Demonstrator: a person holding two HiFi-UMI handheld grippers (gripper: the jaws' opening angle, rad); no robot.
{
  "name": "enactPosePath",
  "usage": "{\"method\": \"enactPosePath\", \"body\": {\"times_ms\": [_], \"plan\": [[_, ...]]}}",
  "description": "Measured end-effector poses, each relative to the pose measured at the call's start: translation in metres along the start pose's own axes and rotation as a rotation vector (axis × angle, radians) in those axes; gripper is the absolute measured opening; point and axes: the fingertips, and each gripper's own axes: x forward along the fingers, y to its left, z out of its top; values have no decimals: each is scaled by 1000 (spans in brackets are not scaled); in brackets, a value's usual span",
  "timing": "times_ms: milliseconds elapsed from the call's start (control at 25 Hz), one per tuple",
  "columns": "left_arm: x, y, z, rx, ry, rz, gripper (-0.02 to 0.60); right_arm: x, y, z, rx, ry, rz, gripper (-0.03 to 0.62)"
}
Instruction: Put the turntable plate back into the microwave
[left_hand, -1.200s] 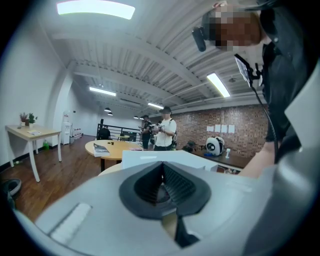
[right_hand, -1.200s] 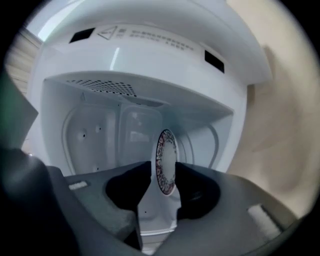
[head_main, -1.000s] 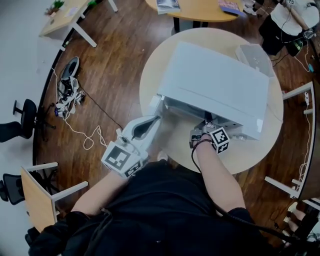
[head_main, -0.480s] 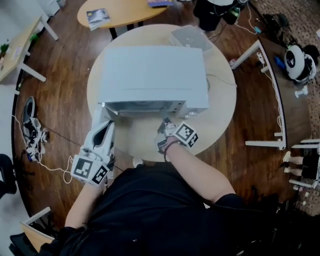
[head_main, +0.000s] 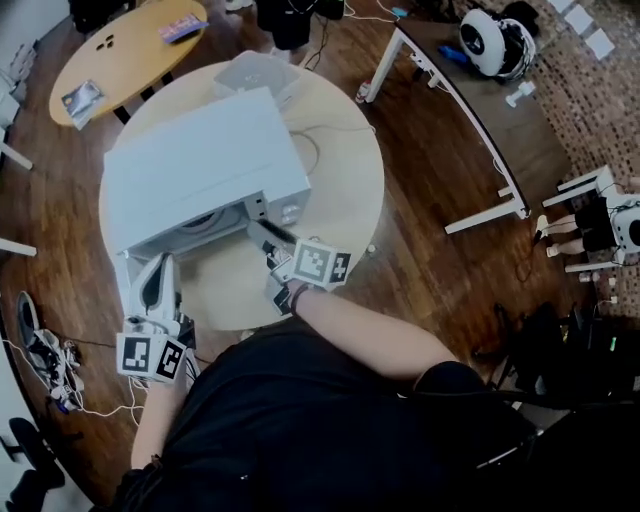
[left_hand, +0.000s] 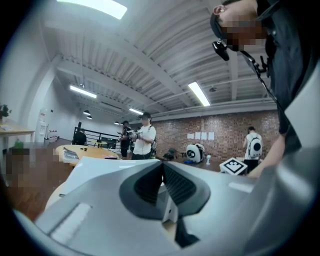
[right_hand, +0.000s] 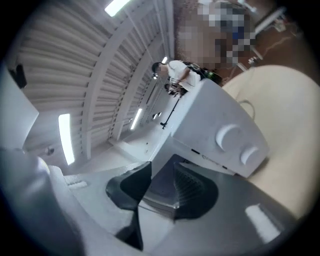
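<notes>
A white microwave (head_main: 200, 165) stands on the round table (head_main: 340, 200) with its door (head_main: 128, 268) swung open to the left. In its cavity I make out the round glass turntable plate (head_main: 208, 220). My right gripper (head_main: 262, 232) reaches to the cavity's right edge, below the two knobs (right_hand: 227, 135). In the right gripper view its jaws (right_hand: 160, 182) are closed on the grey rim of the plate (right_hand: 157, 197). My left gripper (head_main: 158, 262) is at the open door. In the left gripper view (left_hand: 164, 187) a thin white door edge (left_hand: 170, 212) sits between its nearly closed pads.
A grey box (head_main: 255, 72) lies behind the microwave, and a cable (head_main: 310, 150) trails over the table to its right. A yellow table (head_main: 120, 50) stands at the back left and a white desk frame (head_main: 480, 215) to the right. Shoes and cords (head_main: 40, 350) lie on the floor.
The head view has swung, so the microwave now sits further left and higher. The left gripper stays at the door and the right gripper at the cavity opening.
</notes>
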Motion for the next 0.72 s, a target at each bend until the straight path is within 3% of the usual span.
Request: {"method": "enactPosePath", "body": {"times_ms": [120,240,320,600,720], "plan": [[16,-11,-5,-13,-2,-36,3,-14,15,14,-256,17,33,115],[27,-16,-14,-28,10,-57,3,-27,29,15,-626,54,50,2],[32,-18,-23,-47,22,-66,3,-35,26,8,-765,90,42,2],[60,-62,-42,-38,32,-113,3,-81,-23,15,-722,102,-30,2],[66,-54,-45,-25,54,-161,3,-79,-30,19,-727,67,-86,2]]}}
